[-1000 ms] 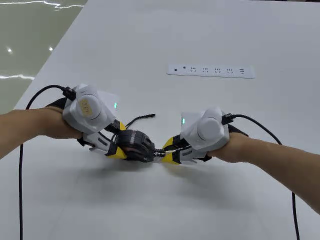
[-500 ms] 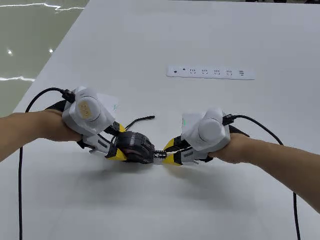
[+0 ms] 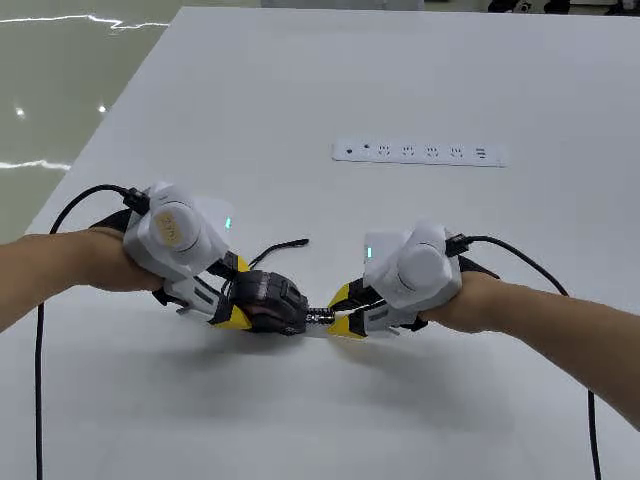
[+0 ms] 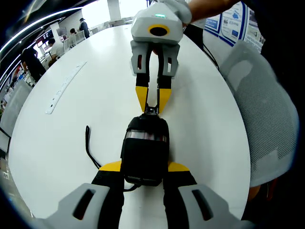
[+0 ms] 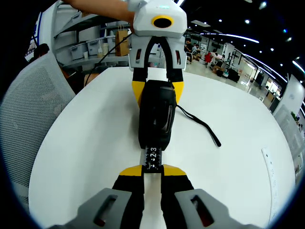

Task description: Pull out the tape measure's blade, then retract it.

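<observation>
In the head view, a black tape measure [image 3: 268, 300] was seen at the near part of the white bench [image 3: 300, 100]. Its case was gripped by the left claw [image 3: 240, 292], and the right claw [image 3: 338, 312] was closed on a short length of exposed blade [image 3: 320, 316]. In the left gripper view, the case was held between yellow-tipped jaws, with the right claw facing it. In the right gripper view, printed numerals were shown on the pinched blade, and a black strap [image 5: 200, 124] was laid across the bench.

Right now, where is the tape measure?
In the head view, the black plastic tape measure sits left of centre, clamped in the left hand-held gripper; the right hand-held gripper pinches its blade tip to its right.
</observation>
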Demonstrator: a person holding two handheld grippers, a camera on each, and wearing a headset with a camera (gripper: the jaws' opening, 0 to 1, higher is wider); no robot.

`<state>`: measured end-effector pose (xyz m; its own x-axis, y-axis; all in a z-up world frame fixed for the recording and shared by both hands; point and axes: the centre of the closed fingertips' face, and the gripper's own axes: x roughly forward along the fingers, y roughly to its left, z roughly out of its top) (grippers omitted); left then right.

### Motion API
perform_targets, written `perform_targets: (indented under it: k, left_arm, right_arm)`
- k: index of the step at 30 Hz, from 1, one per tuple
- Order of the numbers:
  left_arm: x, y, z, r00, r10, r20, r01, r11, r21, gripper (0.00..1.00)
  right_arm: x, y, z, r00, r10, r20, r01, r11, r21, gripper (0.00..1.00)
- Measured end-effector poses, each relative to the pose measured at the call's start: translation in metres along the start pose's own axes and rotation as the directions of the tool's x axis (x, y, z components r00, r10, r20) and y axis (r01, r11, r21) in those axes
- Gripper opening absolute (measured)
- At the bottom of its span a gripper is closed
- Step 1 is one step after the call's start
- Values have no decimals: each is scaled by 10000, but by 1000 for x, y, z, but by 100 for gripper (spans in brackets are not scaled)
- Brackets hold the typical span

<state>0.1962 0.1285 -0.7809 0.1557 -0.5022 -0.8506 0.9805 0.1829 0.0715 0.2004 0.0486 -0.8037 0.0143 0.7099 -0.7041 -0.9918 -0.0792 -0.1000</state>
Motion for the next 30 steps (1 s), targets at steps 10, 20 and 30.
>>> perform_targets:
  k: [10, 20, 30]
  left_arm:
    - [-1, -1, 1, 10000, 32, -31, -32, 10000, 6, 26]
    - [-1, -1, 1, 10000, 10, -13, -10, 10000, -40, 26]
    - [-1, -2, 2, 10000, 44, -55, -44, 10000, -47, 26]
  right_arm:
    - [-1, 1, 0, 10000, 40, -34, -40, 10000, -1, 11]
    - [-2, 1, 0, 10000, 61, -63, -62, 10000, -67, 11]
    - [-4, 1, -1, 10000, 68, -68, -69, 9999, -94, 11]
